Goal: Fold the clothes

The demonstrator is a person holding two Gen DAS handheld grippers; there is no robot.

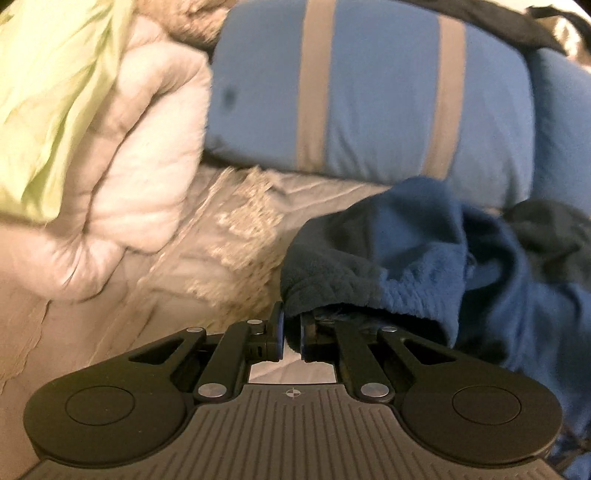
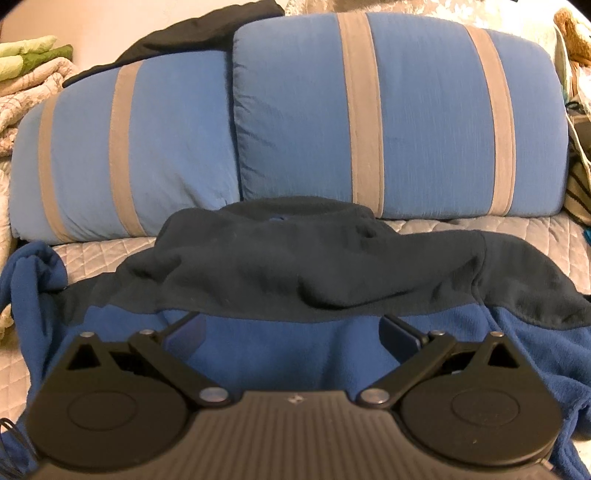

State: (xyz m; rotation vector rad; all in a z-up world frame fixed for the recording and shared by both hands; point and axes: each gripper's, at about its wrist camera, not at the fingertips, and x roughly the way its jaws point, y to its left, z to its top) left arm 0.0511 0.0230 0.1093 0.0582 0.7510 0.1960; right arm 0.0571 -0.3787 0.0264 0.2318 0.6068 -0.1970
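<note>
A fleece jacket, royal blue with a dark navy yoke and collar, lies on a quilted grey bedspread (image 2: 110, 254). In the right wrist view the jacket (image 2: 295, 266) spreads across the bed, collar toward the pillows. My right gripper (image 2: 291, 328) hovers over its blue body with jaws wide apart and nothing between them. In the left wrist view my left gripper (image 1: 292, 332) is shut on the cuff end of the jacket's sleeve (image 1: 369, 258), which is lifted and bunched over the fingers. The sleeve trails right to the rest of the garment.
Two blue pillows with grey stripes (image 2: 399, 114) (image 2: 125, 147) lie along the far side of the bed. A pale quilted duvet (image 1: 147, 147) and a light green cloth (image 1: 55, 92) are heaped at the left. A black garment (image 2: 192, 33) lies behind the pillows.
</note>
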